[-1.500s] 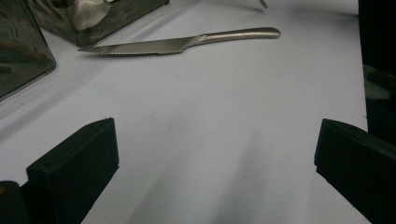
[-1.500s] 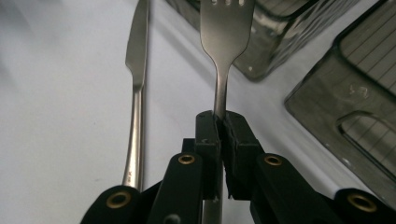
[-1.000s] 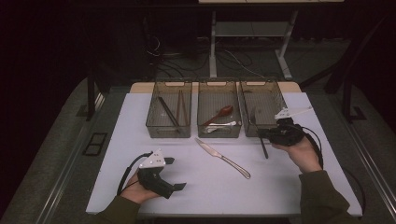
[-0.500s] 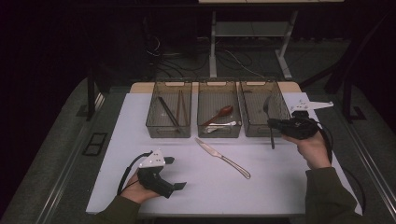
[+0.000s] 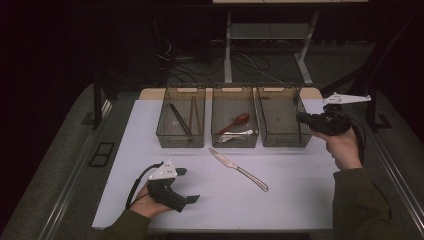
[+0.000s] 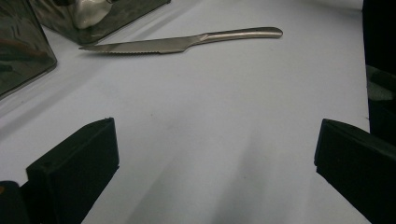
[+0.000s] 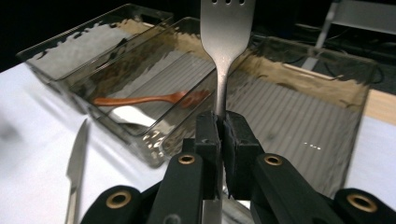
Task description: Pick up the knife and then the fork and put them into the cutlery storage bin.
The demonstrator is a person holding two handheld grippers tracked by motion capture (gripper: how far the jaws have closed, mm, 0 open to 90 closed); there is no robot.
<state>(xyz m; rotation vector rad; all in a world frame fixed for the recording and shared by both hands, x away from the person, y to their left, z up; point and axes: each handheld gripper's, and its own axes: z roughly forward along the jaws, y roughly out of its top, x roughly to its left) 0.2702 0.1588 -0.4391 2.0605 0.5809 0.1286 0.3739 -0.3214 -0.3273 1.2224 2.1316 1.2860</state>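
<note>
Three clear bins sit side by side at the far edge of your bench (image 5: 150, 150), and your right gripper (image 7: 221, 122) is up beside the right bin (image 5: 280, 120), out past its right-hand end in the high view. Its jaws are clamped tight on the handle of a metal fork (image 7: 226, 32); in the right gripper view the fork stands straight up from between the pads, tines at the top, with the ribbed floor of the right bin behind it. In the high view the fork shows as a thin dark line hanging over that bin's right end.

The middle bin (image 5: 234, 122) holds a brown wooden spoon (image 5: 234, 122) and a white spoon (image 5: 236, 135) just beside it. The left bin (image 5: 181, 122) holds a few long dark sticks, too dim for me to name.

A table knife (image 5: 239, 163) lies flat on the bench in front of the bins, blade toward the middle bin, handle toward you.

Your left gripper (image 5: 189, 186) rests low at the near left of the bench, well apart from the knife. Its jaws stand wide apart with only bare bench between them, as the left gripper view shows, the knife (image 6: 182, 43) lying farther ahead.
</note>
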